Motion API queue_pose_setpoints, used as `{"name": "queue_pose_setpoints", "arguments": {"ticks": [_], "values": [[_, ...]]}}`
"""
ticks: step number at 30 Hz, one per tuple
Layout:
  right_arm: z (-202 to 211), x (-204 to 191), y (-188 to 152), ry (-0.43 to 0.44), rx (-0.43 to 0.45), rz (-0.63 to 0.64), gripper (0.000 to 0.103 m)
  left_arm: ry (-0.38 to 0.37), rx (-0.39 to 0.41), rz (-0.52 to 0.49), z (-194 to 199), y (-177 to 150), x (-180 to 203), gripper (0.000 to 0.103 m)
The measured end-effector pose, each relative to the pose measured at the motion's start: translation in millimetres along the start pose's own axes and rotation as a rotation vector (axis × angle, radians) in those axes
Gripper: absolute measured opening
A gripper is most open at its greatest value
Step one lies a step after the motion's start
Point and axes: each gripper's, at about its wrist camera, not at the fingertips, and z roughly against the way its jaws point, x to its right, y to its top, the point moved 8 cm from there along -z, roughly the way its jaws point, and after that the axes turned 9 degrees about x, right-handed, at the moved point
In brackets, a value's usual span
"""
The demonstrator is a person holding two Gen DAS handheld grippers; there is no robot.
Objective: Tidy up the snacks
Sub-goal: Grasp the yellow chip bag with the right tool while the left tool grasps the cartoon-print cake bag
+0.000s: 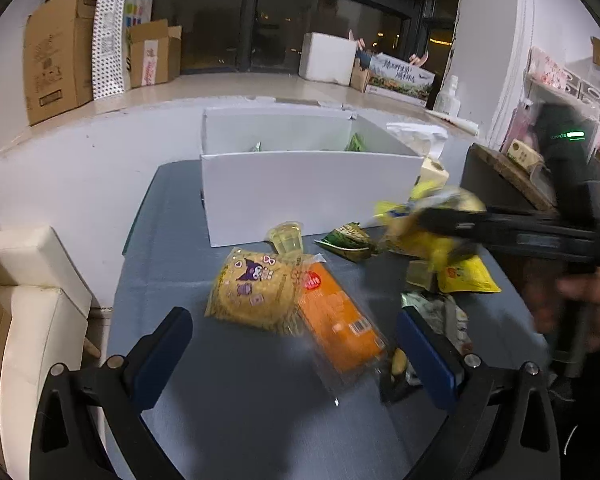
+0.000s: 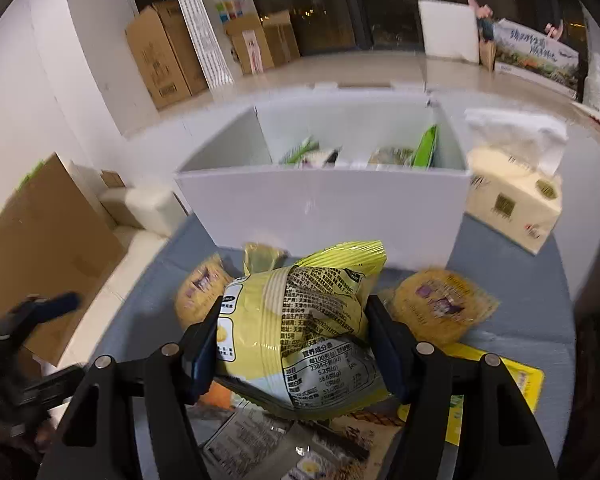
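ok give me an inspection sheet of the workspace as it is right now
surface: blue-grey table, snacks loose on it
job's things: white box at the far edge, open, some packets already inside; yellow chip bag held up off the table; cartoon-print cookie pack and orange pack lying touching; green packet near the box
clutter: tissue box right of the white box
grippers: right gripper shut on the yellow chip bag; left gripper open, empty, over the packs
cables: nothing seen
surroundings: cardboard boxes on the window ledge, dark window behind
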Motion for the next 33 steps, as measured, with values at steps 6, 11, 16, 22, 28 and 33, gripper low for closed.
{"name": "queue_pose_setpoints", "arguments": {"ticks": [6, 11, 16, 22, 28, 33], "values": [[48, 4, -4, 0.02, 0.034, -0.031, 0.07, -0.002, -0.067, -0.027, -53, 3, -8, 0.103], [72, 18, -29, 0.017, 0.029, -0.085, 0.07, -0.024, -0.117, -0.048, -91, 1, -16, 0.103], [89, 29, -46, 0.017, 0.034, -0.156, 0.07, -0.039, -0.192, -0.034, -120, -10, -24, 0.103], [89, 32, -49, 0.016, 0.027, -0.162, 0.07, -0.036, -0.187, -0.004, -129, -14, -33, 0.069], [84, 25, -54, 0.032, 0.016, -0.156, 0.07, -0.021, -0.127, -0.029, -103, -7, -29, 0.068], [76, 19, -46, 0.056, 0.022, -0.159, 0.07, -0.034, -0.009, -0.043, -56, 23, -13, 0.068]]}}
